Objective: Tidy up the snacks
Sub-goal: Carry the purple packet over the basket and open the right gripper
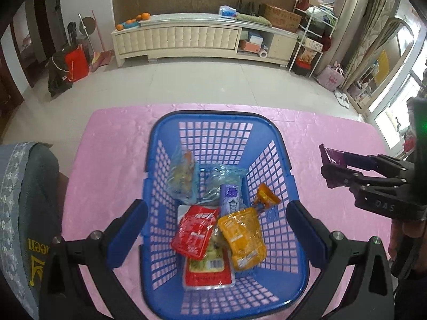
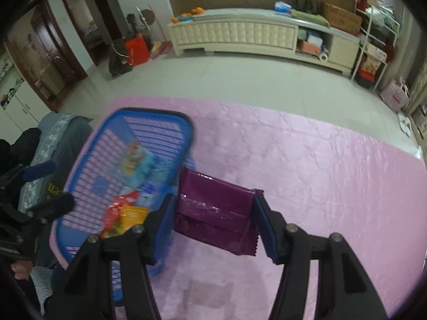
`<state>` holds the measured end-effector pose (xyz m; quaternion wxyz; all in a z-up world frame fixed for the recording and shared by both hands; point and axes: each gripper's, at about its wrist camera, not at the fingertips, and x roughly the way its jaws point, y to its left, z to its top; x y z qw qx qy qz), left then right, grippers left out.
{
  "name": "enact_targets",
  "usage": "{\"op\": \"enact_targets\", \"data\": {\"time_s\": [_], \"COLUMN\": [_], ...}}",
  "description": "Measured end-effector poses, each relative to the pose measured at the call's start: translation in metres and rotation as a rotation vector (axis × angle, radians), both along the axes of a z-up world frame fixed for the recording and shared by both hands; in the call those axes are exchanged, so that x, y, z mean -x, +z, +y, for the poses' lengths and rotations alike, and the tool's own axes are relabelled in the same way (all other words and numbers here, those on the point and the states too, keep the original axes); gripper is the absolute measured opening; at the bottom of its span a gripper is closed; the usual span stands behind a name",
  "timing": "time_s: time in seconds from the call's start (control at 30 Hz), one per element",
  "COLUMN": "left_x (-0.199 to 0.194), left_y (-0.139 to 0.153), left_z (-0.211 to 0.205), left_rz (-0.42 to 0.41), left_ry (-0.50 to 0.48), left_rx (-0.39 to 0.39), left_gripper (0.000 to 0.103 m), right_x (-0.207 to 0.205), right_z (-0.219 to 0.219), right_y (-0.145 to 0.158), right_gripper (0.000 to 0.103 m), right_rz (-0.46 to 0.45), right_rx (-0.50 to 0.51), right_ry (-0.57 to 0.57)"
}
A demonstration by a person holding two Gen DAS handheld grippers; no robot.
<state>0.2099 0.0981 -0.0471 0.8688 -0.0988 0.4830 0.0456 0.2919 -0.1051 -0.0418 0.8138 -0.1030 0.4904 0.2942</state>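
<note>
Snacks fill a blue basket (image 1: 277, 144) that stands on a pink cloth (image 1: 112, 144) spread over the table. Inside it lie a red packet (image 1: 193, 233), a yellow pouch (image 1: 242, 237) just to its right, a red-and-white packet (image 1: 208, 273) under both at the near end, a purple stick pack (image 1: 230, 196) in the middle, a small orange wrapper (image 1: 267, 194) against the right wall, and a clear blue bag (image 1: 184, 176) propped at the far left.

Left gripper (image 1: 217, 218) hangs over the near part of the basket with its jaws wide — nothing sits between the blue pads, which straddle the basket walls in this view.

Right gripper (image 2: 213, 221) is off to the right of the basket, above the cloth, its pads pressed on both ends of a purple packet (image 2: 216, 208) — the packet spans the gap and sags a little below the fingers. In the left wrist view the same packet (image 1: 329, 157) shows clear of the basket's right rim.

A grey garment (image 1: 32, 186) lies at the table's left edge.
</note>
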Motion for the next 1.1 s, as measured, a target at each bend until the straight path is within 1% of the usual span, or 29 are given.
{"op": "enact_targets", "data": {"time_s": [0.2, 0.33, 0.47, 0.57, 0.7, 0.83, 1.07, 1.1], "left_x": [0.018, 0.029, 0.037, 0.040, 0.040, 0.036, 0.028, 0.029], "left_y": [0.013, 0.015, 0.010, 0.007, 0.001, -0.008, -0.022, -0.024], "left_z": [0.012, 0.028, 0.042, 0.051, 0.061, 0.070, 0.082, 0.083], "left_rz": [-0.022, -0.032, -0.032, -0.024, -0.022, -0.010, 0.002, 0.002], "left_ry": [0.013, 0.037, 0.064, 0.069, 0.079, 0.093, 0.114, 0.116], "left_rx": [-0.019, -0.016, -0.010, -0.017, -0.007, 0.005, 0.037, 0.037], "left_gripper": [0.103, 0.103, 0.103, 0.103, 0.103, 0.103, 0.103, 0.103], "right_x": [0.022, 0.033, 0.038, 0.043, 0.043, 0.040, 0.031, 0.031], "right_z": [0.026, 0.048, 0.072, 0.091, 0.108, 0.119, 0.123, 0.125], "right_y": [0.022, 0.028, 0.021, 0.012, 0.003, -0.008, -0.019, -0.019], "right_gripper": [0.063, 0.063, 0.063, 0.063, 0.063, 0.063, 0.063, 0.065], "right_rz": [-0.038, -0.045, -0.030, -0.026, -0.025, -0.018, -0.018, -0.031], "right_rx": [-0.010, -0.013, -0.012, 0.000, 0.019, 0.037, 0.052, 0.055], "right_ry": [0.060, 0.096, 0.122, 0.151, 0.169, 0.166, 0.163, 0.169]}}
